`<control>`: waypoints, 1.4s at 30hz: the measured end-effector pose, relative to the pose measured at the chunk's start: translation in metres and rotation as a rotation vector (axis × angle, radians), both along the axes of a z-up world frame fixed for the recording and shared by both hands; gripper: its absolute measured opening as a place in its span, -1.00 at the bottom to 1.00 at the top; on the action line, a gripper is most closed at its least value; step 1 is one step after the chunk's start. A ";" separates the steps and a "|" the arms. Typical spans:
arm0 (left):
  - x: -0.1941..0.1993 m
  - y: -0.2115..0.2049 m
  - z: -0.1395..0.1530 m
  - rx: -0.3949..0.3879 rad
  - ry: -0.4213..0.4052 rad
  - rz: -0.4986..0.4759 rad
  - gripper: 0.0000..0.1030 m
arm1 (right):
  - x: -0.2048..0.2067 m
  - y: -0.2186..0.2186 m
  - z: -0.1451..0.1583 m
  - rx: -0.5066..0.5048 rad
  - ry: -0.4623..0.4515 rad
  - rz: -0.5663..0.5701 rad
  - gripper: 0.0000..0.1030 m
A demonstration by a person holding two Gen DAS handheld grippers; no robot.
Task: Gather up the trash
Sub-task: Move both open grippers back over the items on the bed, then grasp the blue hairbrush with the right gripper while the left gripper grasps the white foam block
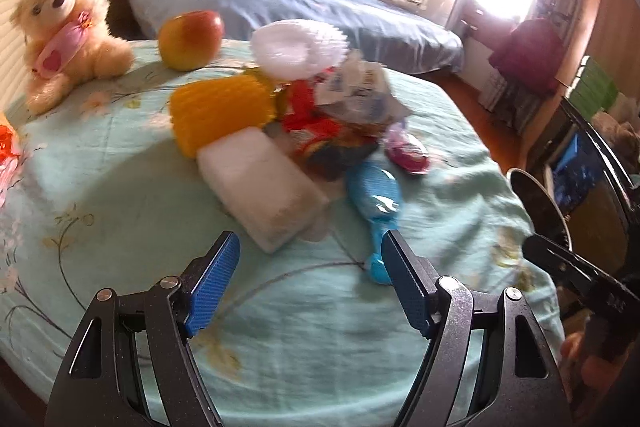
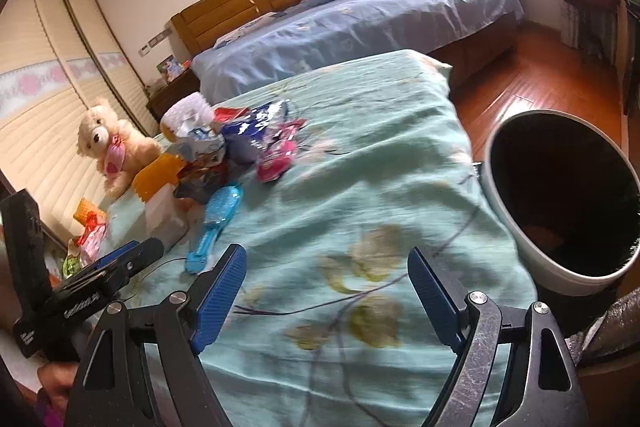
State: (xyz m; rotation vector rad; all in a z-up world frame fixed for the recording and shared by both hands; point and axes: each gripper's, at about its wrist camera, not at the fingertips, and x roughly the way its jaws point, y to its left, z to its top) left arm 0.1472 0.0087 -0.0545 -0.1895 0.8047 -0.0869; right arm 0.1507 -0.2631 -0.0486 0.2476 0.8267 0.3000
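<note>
A pile of trash lies on the green floral bedspread [image 1: 120, 195]: crumpled snack wrappers [image 1: 332, 115], a white foam block [image 1: 260, 187], a yellow foam net [image 1: 220, 111], a white foam net [image 1: 296, 43] and a pink wrapper [image 1: 408, 151]. The pile also shows in the right wrist view [image 2: 240, 139]. My left gripper [image 1: 310, 259] is open and empty just in front of the white block. My right gripper [image 2: 326, 271] is open and empty over bare bedspread. A grey bin [image 2: 560, 199] with a dark inside stands at the right of the bed.
A blue hairbrush [image 1: 376, 203], an apple [image 1: 190, 39] and a teddy bear [image 1: 68, 27] are on the bed near the pile. A second bed with blue sheets [image 2: 360, 27] stands behind. Wooden floor [image 2: 540, 79] lies to the right.
</note>
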 end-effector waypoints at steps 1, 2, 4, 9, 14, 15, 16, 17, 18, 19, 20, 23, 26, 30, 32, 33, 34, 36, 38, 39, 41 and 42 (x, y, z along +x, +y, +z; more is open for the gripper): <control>0.004 0.004 -0.001 0.008 0.000 0.008 0.46 | 0.000 0.003 0.000 -0.003 0.000 0.005 0.63; 0.007 0.005 -0.001 0.013 0.003 0.012 0.46 | 0.000 0.007 0.001 -0.005 -0.001 0.010 0.63; 0.016 0.007 -0.002 0.008 0.011 0.014 0.47 | 0.001 0.013 0.002 -0.011 -0.002 0.021 0.63; 0.029 0.014 -0.009 0.058 0.035 0.032 0.52 | 0.003 0.025 0.001 -0.011 0.005 0.028 0.63; 0.020 0.039 -0.013 0.034 0.041 0.049 0.65 | 0.007 0.039 0.000 -0.012 0.010 0.049 0.63; 0.016 0.044 -0.011 0.040 0.030 0.056 0.70 | 0.007 0.042 0.000 -0.012 0.008 0.053 0.63; 0.009 0.049 -0.007 0.060 0.011 0.066 0.72 | 0.007 0.046 0.001 -0.011 0.006 0.060 0.63; 0.004 0.052 -0.005 0.077 0.000 0.070 0.72 | 0.008 0.050 0.001 -0.011 0.003 0.069 0.63; -0.001 0.055 -0.002 0.095 -0.010 0.074 0.72 | 0.009 0.055 0.001 -0.012 0.001 0.079 0.63; -0.004 0.059 0.000 0.105 -0.012 0.076 0.72 | 0.010 0.061 0.001 -0.013 -0.001 0.092 0.63; -0.007 0.062 0.001 0.103 -0.010 0.073 0.72 | 0.010 0.065 0.001 -0.014 -0.002 0.101 0.63; -0.013 0.070 0.003 0.060 0.001 0.053 0.72 | 0.014 0.077 -0.002 -0.017 0.002 0.123 0.62; -0.020 0.071 0.006 0.023 -0.007 0.041 0.72 | 0.017 0.082 -0.004 -0.012 0.005 0.128 0.61; -0.017 0.060 0.005 0.015 -0.018 0.018 0.72 | 0.018 0.081 -0.004 -0.014 0.005 0.109 0.50; -0.012 0.053 0.002 0.018 -0.011 0.022 0.72 | 0.019 0.078 -0.004 -0.012 0.009 0.101 0.44; -0.010 0.051 0.000 0.012 -0.011 0.023 0.72 | 0.019 0.078 -0.004 -0.013 0.010 0.098 0.41; -0.007 0.049 -0.001 0.012 -0.011 0.027 0.72 | 0.020 0.078 -0.004 -0.015 0.013 0.097 0.34; -0.003 0.047 -0.003 0.038 -0.012 0.052 0.72 | 0.021 0.080 -0.005 -0.018 0.020 0.103 0.29; 0.000 0.051 -0.005 0.040 -0.004 0.069 0.72 | 0.023 0.085 -0.006 -0.023 0.025 0.112 0.21; 0.001 0.054 -0.006 0.028 0.001 0.072 0.72 | 0.024 0.087 -0.007 -0.024 0.029 0.118 0.19; 0.003 0.058 -0.006 0.023 0.005 0.074 0.72 | 0.029 0.094 -0.009 -0.026 0.034 0.129 0.18; 0.003 0.059 -0.006 0.033 0.003 0.076 0.72 | 0.031 0.097 -0.010 -0.031 0.036 0.133 0.18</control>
